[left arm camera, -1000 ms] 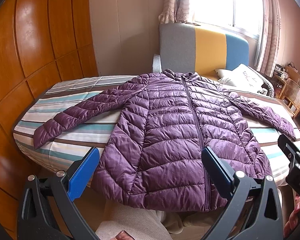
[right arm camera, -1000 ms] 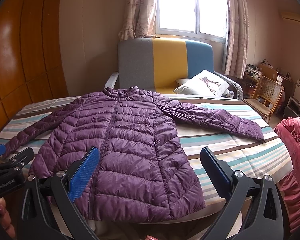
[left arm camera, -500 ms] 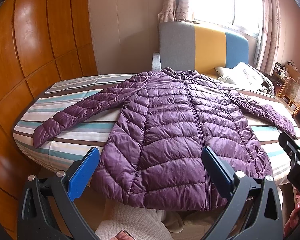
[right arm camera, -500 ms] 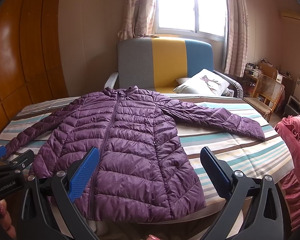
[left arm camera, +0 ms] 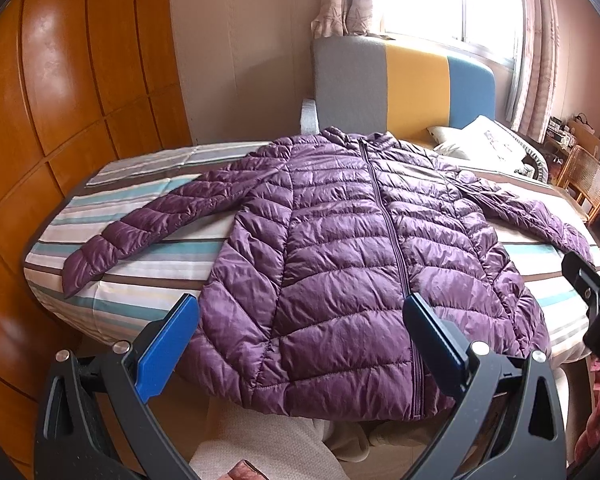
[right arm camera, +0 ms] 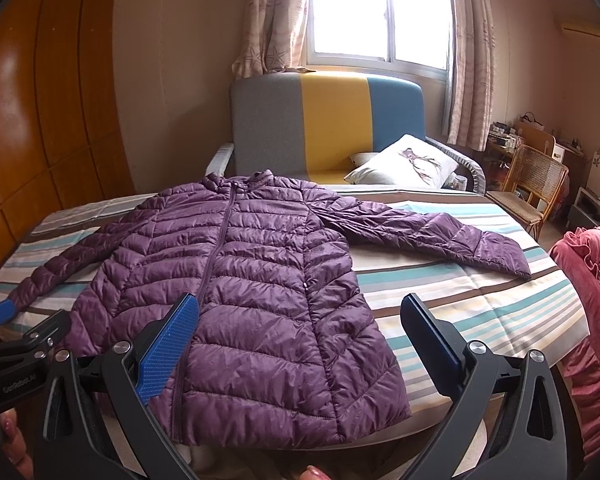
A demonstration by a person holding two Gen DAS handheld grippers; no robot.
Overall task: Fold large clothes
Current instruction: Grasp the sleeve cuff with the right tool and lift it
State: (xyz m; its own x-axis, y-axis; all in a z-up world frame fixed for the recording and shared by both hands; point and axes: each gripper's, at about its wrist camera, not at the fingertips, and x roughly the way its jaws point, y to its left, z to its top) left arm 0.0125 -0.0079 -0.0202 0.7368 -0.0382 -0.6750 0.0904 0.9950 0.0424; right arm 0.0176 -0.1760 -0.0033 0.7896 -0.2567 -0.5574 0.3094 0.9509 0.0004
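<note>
- Left wrist view: jacket (left arm camera: 356, 260) in quilted purple lies front up and zipped on the striped bedspread (left arm camera: 148, 280), collar toward the colour-blocked headboard (left arm camera: 400, 84), hem hanging a little over the near edge.
- Left gripper (left arm camera: 300, 344) hovers ahead of that hem with its blue pads spread wide and nothing between them; the hem's left half lies straight in front of it.
- Jacket's left sleeve (left arm camera: 140, 232) runs out and down toward the wood-panelled wall, its cuff near the bed's left edge, on this gripper's side.
- Right wrist view: right gripper (right arm camera: 300, 344) is likewise wide apart and empty, poised over the hem's right corner, with bare striped cover showing between its pads on the right.
- Right sleeve (right arm camera: 440, 240) stretches away to the right, its cuff well apart from the body and clear of the pink blanket (right arm camera: 592, 300).
- Long axis of the jacket, the zipper (right arm camera: 216, 256), runs straight away from both tools, so each sleeve lies to the outside of its own gripper; a first fold inward across the body looks best begun by whichever side's hand matches the sleeve.
- Folding has not yet started, as I judge it: both sleeves are fully spread.
</note>
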